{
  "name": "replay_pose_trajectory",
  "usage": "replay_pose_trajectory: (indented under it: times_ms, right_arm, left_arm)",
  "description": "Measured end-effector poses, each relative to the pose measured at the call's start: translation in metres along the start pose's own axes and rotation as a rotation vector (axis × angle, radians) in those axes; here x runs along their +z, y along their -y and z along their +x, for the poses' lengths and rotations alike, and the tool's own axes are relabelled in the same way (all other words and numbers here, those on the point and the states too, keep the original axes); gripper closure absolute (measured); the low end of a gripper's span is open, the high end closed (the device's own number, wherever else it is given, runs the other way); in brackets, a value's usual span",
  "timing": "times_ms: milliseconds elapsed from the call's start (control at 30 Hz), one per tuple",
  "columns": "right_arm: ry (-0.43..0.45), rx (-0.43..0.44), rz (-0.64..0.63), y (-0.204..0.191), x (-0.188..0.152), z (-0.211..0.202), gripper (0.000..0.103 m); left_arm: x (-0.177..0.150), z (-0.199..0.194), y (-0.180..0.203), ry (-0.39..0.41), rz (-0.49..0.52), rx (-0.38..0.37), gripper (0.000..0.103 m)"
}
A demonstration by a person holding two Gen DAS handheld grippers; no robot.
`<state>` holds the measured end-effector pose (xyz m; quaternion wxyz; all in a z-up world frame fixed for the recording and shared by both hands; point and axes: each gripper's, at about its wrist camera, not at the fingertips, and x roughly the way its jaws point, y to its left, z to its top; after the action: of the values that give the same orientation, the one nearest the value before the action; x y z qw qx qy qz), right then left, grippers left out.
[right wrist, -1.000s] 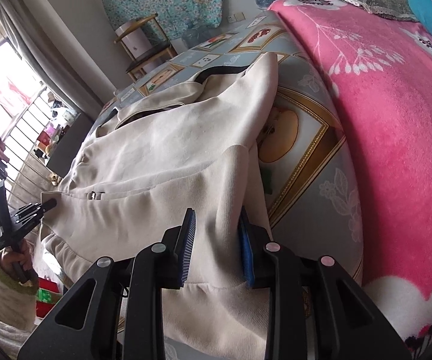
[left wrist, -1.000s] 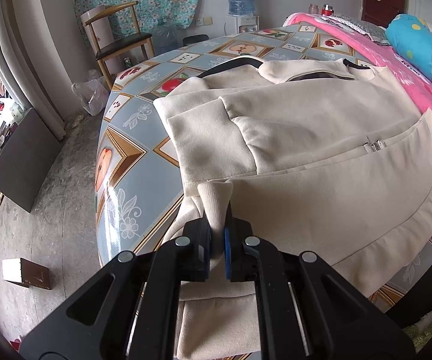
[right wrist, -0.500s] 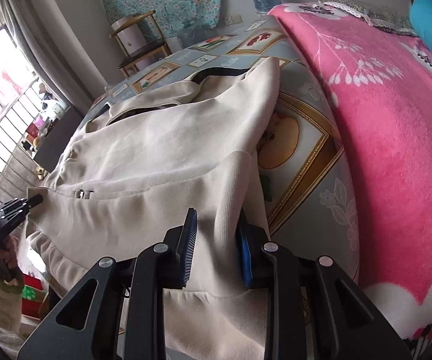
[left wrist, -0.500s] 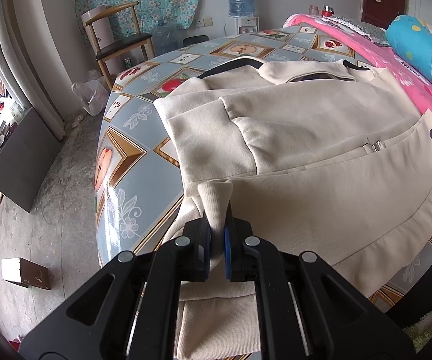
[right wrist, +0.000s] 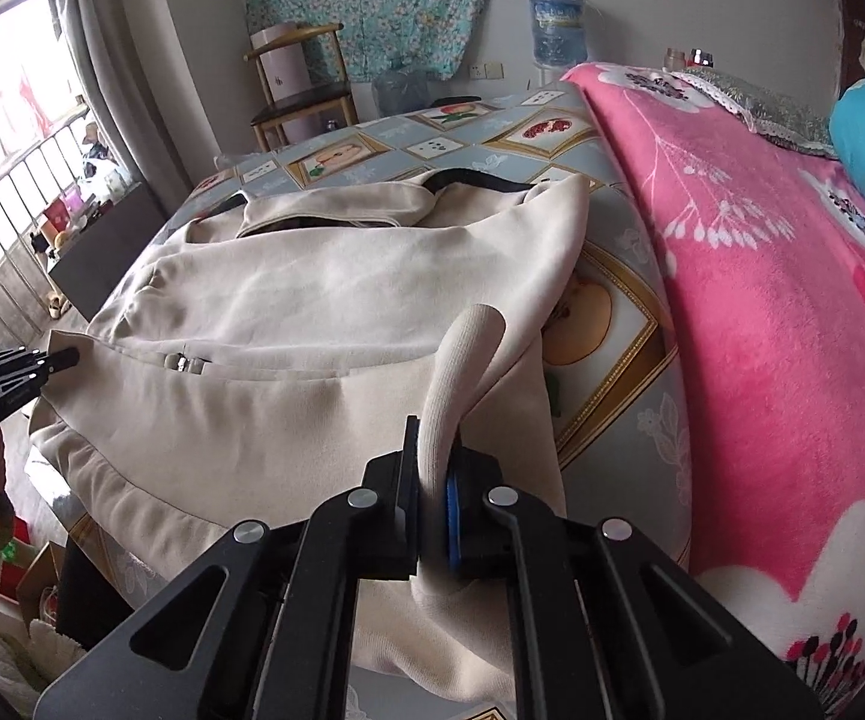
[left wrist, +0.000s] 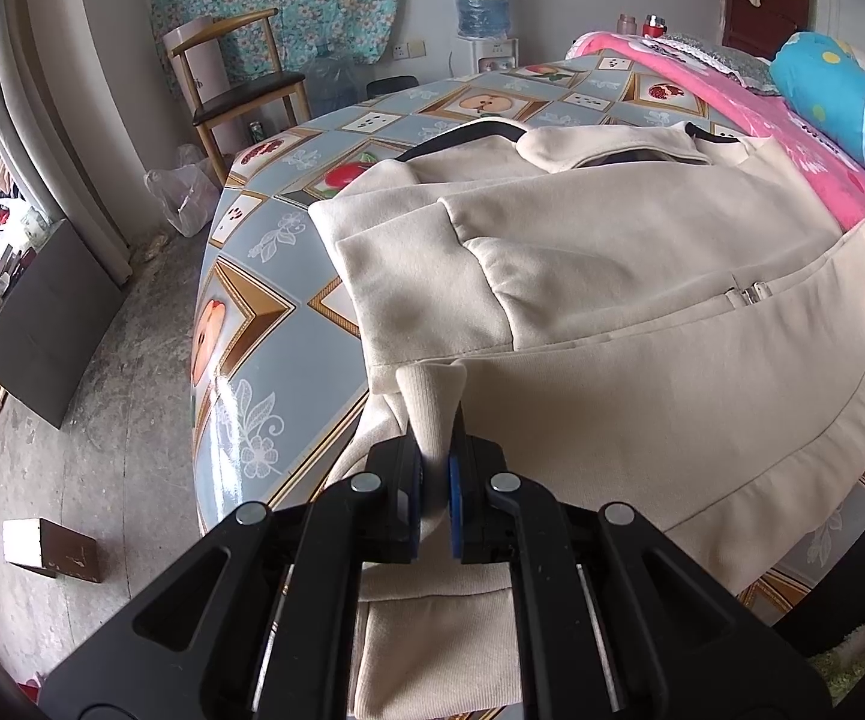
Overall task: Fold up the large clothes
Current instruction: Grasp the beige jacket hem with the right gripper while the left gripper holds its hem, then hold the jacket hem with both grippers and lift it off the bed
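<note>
Jacket (left wrist: pixel 642 300): cream colour, large, spread flat on the table (left wrist: pixel 264 324), with the collar at the far side and the ribbed hem hanging over the near edge.
Zipper pull (left wrist: pixel 747 295): small metal piece, lying on the front of the jacket, about in the middle.
Left gripper (left wrist: pixel 434 483): jaws closed tightly on a ribbed fold of the jacket at its near left corner; the cloth stands up between the blue pads (left wrist: pixel 454 510).
Right gripper (right wrist: pixel 432 498): jaws pressed together on the ribbed cloth at the near right corner; the fold rises above the jaws in a curved loop.
Table cover: blue-grey, with fruit pictures in gold frames, visible around the jacket.
Pink blanket (right wrist: pixel 762 312): just beside the table, on its right side.
Wooden chair (left wrist: pixel 234 84): near the far wall, well apart from the jacket.
</note>
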<state>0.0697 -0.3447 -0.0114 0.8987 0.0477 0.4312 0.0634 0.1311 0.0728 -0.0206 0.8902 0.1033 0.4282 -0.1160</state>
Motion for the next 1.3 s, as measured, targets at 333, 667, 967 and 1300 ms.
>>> replay_pose_trajectory:
  times_ms: [333,667,967,1300]
  right_arm:
    - [-0.044,0.017,0.028,0.011,0.001,0.015,0.094]
    - [-0.064,0.074,0.094,0.027,0.003,0.030,0.089]
    - [-0.058,0.001,0.041,0.016,0.001,0.029,0.088]
    - [-0.049,-0.158,-0.057,-0.007,0.001,0.024,0.095]
  left_arm:
    - [0.001,-0.001,0.000,0.002,0.000,-0.002,0.097]
    - [0.000,0.000,0.001,-0.002,0.003,-0.001,0.097]
    - [-0.001,0.001,0.001,-0.004,0.004,0.002,0.097]
    - [-0.004,0.002,0.001,0.001,0.019,0.018,0.097]
